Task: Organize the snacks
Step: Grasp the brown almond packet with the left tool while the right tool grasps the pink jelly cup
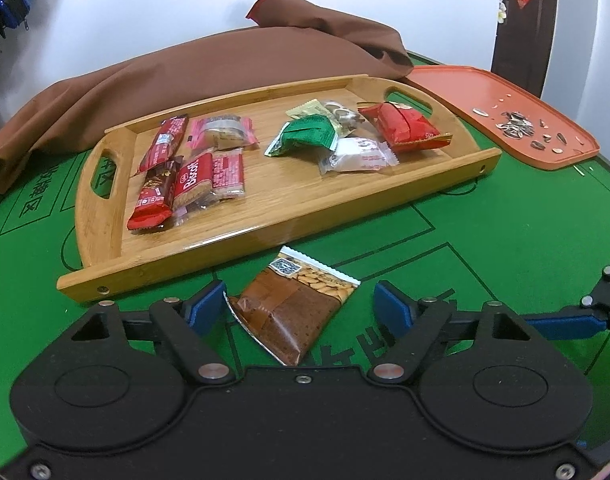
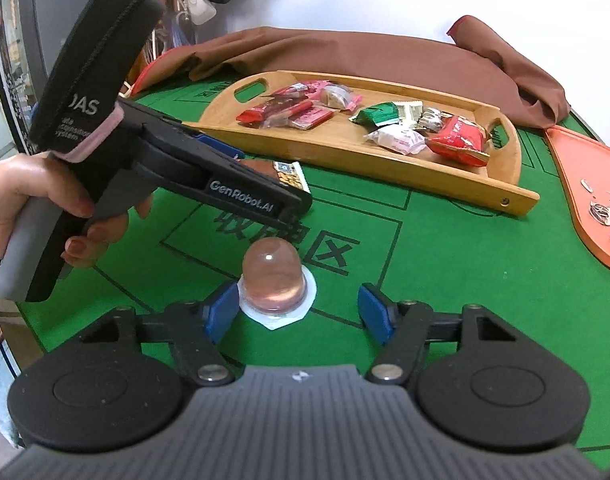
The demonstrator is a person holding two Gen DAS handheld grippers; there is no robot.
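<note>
The left gripper says "GenRobot.AI" on its side. Its blue pads stand open around a brown almond snack packet, not pressing it. The right gripper is open around a pink jelly cup on the green felt table. Farther back, a wooden tray holds a red "Biscoff" pack.

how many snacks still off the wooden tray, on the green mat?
2. The brown almond packet lies between the left gripper fingers, just in front of the wooden tray. The pink jelly cup stands between the right gripper fingers. Others may be hidden.
</note>
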